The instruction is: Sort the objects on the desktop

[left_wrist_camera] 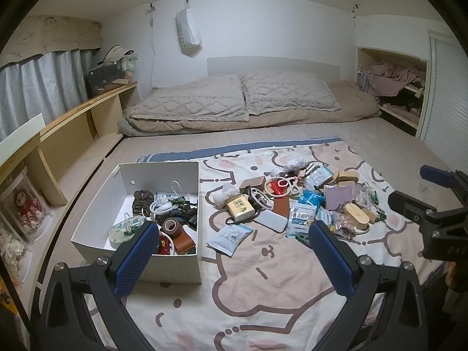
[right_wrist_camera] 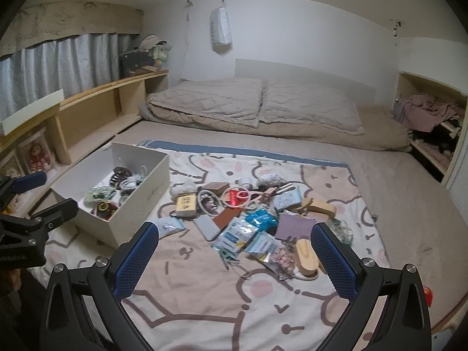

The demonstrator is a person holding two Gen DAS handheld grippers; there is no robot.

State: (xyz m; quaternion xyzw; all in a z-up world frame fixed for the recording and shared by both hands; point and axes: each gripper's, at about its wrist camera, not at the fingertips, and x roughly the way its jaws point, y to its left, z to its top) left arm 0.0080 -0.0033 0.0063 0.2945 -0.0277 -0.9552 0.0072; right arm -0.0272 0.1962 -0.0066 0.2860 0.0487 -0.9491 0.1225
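Observation:
A white box (left_wrist_camera: 175, 266) (right_wrist_camera: 137, 204) stands on the left of a cartoon-print blanket (left_wrist_camera: 263, 292) (right_wrist_camera: 204, 292) and holds a hair claw, a white cable, tape and other small items. To its right lies a pile of small objects (left_wrist_camera: 295, 204) (right_wrist_camera: 248, 213): blue-white packets, a yellow box (left_wrist_camera: 239, 207) (right_wrist_camera: 186, 203), a grey case (left_wrist_camera: 270, 220) (right_wrist_camera: 206, 227), a purple pouch and wooden boxes. My left gripper (left_wrist_camera: 234, 235) hovers open at the box's near right corner, empty. My right gripper (right_wrist_camera: 235, 235) hovers open over the pile's near edge, empty.
The blanket lies on a bed with two pillows (left_wrist_camera: 234, 96) and a folded duvet at the far end. Wooden shelves (left_wrist_camera: 73, 128) run along the left wall. An open closet with clothes (left_wrist_camera: 392, 84) is at the back right.

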